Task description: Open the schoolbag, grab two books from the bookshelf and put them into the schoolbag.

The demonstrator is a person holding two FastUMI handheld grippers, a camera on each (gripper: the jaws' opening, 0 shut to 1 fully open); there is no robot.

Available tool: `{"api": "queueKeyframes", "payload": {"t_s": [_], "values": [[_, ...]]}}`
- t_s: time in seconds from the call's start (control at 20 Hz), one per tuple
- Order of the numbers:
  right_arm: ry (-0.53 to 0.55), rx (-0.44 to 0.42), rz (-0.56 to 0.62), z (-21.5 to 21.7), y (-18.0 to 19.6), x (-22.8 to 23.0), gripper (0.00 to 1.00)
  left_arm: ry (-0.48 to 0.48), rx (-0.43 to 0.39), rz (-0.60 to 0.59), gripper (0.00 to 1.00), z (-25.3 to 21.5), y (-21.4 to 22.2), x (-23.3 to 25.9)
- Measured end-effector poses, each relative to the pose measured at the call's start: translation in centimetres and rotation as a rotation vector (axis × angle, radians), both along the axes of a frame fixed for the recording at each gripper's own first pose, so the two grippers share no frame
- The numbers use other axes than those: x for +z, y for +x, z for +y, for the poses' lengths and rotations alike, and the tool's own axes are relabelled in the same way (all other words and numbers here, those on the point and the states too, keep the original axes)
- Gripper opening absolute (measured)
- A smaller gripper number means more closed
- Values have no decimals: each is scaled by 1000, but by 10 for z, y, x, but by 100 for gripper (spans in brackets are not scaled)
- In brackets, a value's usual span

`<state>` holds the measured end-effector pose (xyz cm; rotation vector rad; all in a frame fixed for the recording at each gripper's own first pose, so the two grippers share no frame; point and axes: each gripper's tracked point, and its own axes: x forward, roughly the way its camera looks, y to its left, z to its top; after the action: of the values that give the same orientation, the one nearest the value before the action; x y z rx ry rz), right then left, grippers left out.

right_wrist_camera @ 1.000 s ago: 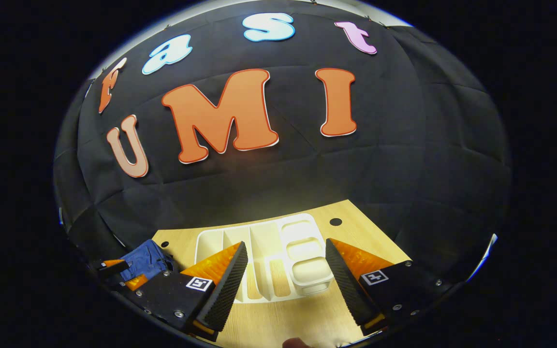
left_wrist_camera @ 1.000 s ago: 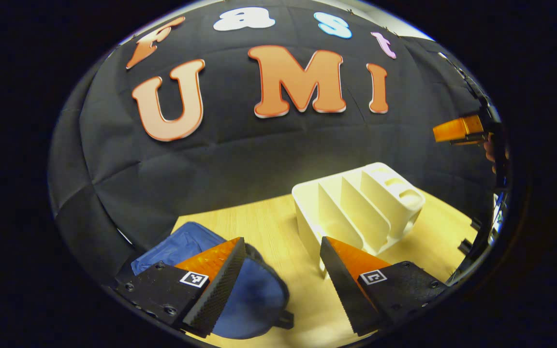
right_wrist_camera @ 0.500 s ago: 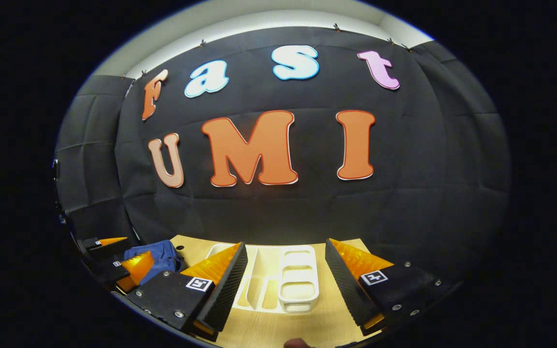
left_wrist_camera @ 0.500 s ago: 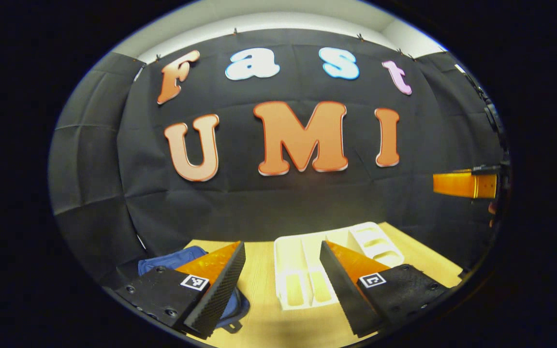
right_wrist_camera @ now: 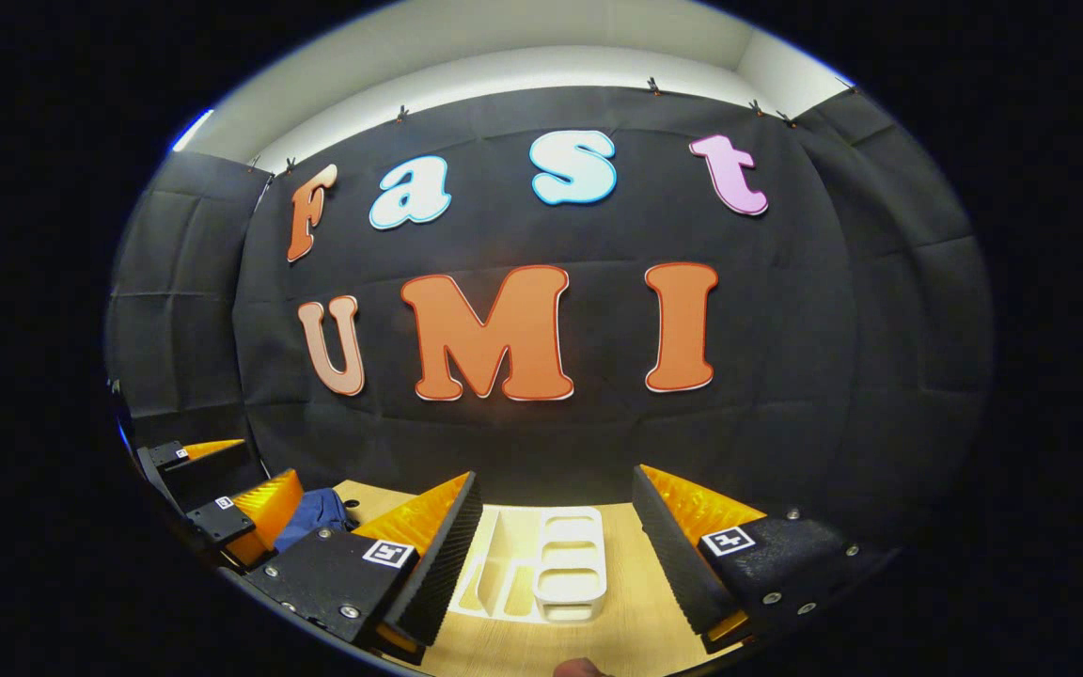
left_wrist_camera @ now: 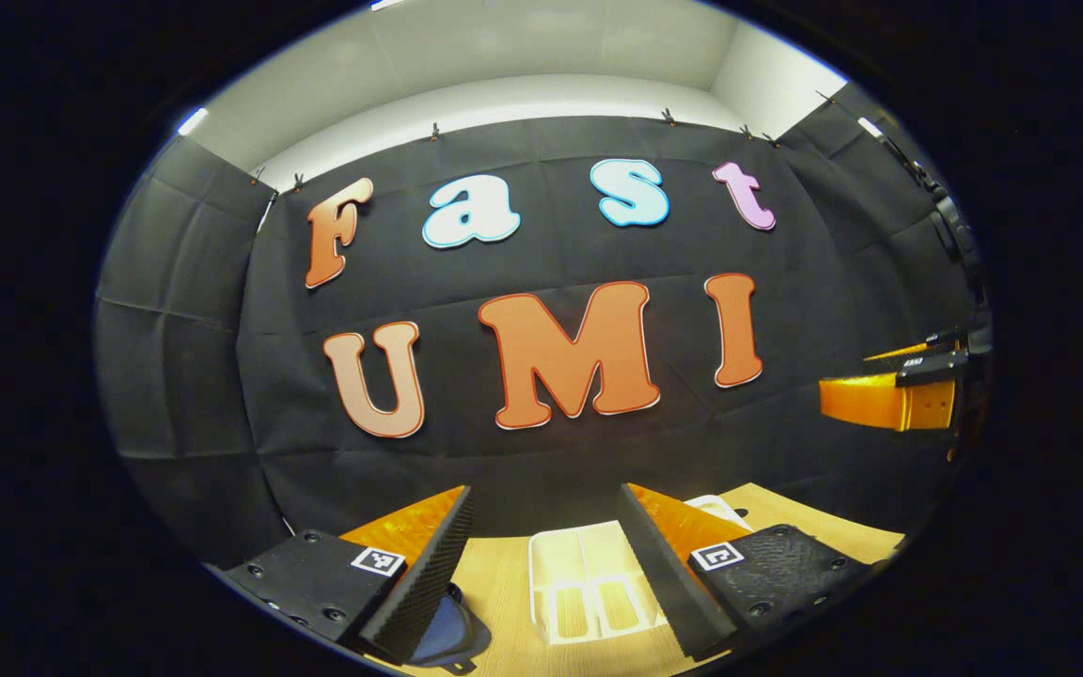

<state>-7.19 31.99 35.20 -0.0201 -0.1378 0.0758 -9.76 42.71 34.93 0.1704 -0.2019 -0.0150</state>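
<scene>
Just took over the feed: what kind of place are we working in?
Likely a staged recording booth, not a home: black cloth wall, a pale wooden table bearing a white bookshelf and a blue schoolbag.

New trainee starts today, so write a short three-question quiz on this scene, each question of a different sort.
1. True or false: books stand in the rack.
2. On the table, which lies on the left hand-held gripper side of the rack?
A. bag
B. lamp
C. bowl
3. Fill in: the right hand-held gripper has its jaws ____.

Key:
1. False; its slots look empty.
2. A.
3. Open, with nothing between them.
</scene>
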Motion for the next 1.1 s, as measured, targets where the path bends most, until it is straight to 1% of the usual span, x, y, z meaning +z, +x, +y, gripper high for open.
{"api": "queueKeyframes", "payload": {"t_s": [0.15,0.25,0.3,0.35,0.4,0.45,0.5,0.55,0.65,0.7,0.75,0.8,0.9,1.05,1.1], "values": [[-11,-60,-19,-5,-3,12,95,-16,-49,8,99,5,10,0],[-29,-119,-32,-12,-3,23,95,13,-73,1,99,13,19,7],[-43,-159,-42,-16,-2,29,100,15,-97,-3,99,15,26,12],[-53,-197,-49,-20,-1,35,100,-1,-129,5,94,18,33,12],[-61,-234,-57,-22,-4,40,95,-27,-158,3,95,22,41,16],[-69,-266,-64,-24,-6,45,95,-42,-174,6,99,28,46,20],[-72,-295,-68,-24,-9,48,95,-66,-180,17,99,37,53,24],[-71,-317,-73,-23,-14,53,95,-92,-194,27,95,45,59,29],[-68,-323,-87,-11,-20,61,95,-140,-206,32,95,60,64,46],[-78,-323,-93,-7,-24,64,95,-153,-205,21,100,67,63,59],[-89,-321,-102,-1,-27,69,95,-158,-200,4,95,77,59,73],[-97,-318,-114,5,-29,76,95,-157,-195,-19,99,83,53,89],[-103,-302,-137,17,-35,91,95,-158,-181,-35,99,92,45,110],[-104,-286,-175,31,-41,103,95,-157,-152,-39,98,97,40,110],[-101,-281,-183,34,-43,102,100,-174,-134,-35,98,99,40,103]]}}
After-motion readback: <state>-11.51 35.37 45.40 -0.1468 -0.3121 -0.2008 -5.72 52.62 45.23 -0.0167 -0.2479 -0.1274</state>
